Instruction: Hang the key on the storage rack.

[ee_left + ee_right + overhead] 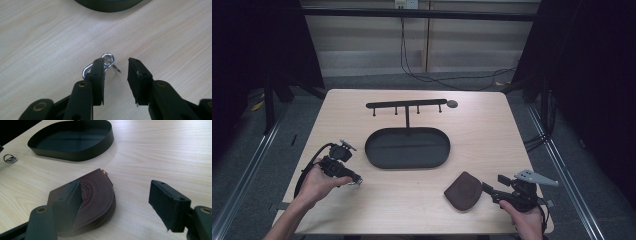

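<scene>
A small silver key ring with a clasp (108, 58) lies on the wooden table, just past the tip of one jaw of my left gripper (116, 62). The jaws stand apart and do not press on it. In the high view the left gripper (354, 180) lies low at the table's left, with the key ring (357, 183) at its tip. A dark brown half-round leather pouch (97, 195) lies flat. My right gripper (115, 186) is open wide, one jaw over the pouch's near edge. In the high view the pouch (463, 191) sits just left of the right gripper (493, 183).
A black oval tray (407, 147) sits mid-table, with a black hook rack (407, 105) rising behind it and a small dark disc (452, 104) at the rack's right end. The right gripper view has the tray (75, 155) beyond the pouch and the key ring (10, 159) far left.
</scene>
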The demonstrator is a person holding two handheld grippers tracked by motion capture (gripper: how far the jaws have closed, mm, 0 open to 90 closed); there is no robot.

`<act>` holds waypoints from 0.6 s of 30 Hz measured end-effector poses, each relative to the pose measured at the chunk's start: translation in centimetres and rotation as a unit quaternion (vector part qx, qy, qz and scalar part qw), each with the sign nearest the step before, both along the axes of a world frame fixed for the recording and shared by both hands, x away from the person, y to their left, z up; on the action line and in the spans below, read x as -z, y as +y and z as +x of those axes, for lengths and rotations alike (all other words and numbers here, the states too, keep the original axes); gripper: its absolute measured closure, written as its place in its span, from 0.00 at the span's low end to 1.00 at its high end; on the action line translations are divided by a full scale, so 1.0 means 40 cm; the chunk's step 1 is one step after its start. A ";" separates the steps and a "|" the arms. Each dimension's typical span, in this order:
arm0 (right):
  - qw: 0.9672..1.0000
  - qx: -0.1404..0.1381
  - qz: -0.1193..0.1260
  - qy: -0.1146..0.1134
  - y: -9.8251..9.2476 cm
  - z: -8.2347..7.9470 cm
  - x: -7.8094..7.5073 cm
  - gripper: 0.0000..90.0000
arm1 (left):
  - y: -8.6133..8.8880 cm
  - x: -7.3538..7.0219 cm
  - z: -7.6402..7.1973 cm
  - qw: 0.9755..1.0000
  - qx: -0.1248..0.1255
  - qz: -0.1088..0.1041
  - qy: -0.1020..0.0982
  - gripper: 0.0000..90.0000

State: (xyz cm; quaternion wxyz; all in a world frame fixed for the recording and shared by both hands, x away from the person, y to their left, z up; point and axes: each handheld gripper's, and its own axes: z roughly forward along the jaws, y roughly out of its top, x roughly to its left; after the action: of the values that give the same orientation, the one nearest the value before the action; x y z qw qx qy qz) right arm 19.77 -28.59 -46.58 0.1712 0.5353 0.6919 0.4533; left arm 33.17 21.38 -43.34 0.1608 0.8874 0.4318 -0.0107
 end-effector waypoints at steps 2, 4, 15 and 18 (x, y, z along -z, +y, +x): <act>1.000 0.000 0.000 0.001 0.000 0.000 0.000 0.29 | -0.002 0.005 0.011 1.000 -0.005 0.001 0.007 0.73; 1.000 -0.003 -0.002 0.003 0.001 0.002 0.001 0.29 | -0.007 0.009 0.021 1.000 -0.007 0.005 0.015 0.72; 1.000 -0.007 -0.006 0.005 0.003 0.003 0.003 0.29 | -0.025 0.027 0.050 0.999 -0.001 0.021 0.043 0.78; 1.000 -0.007 -0.004 0.008 0.003 0.004 0.004 0.29 | -0.027 0.032 0.052 0.999 -0.002 0.020 0.049 0.81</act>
State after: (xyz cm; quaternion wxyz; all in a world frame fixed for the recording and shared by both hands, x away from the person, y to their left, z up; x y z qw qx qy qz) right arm 19.92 -28.48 -46.74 0.1645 0.5334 0.6990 0.4470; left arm 35.26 20.28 -44.62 0.1211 0.8882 0.4409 -0.0455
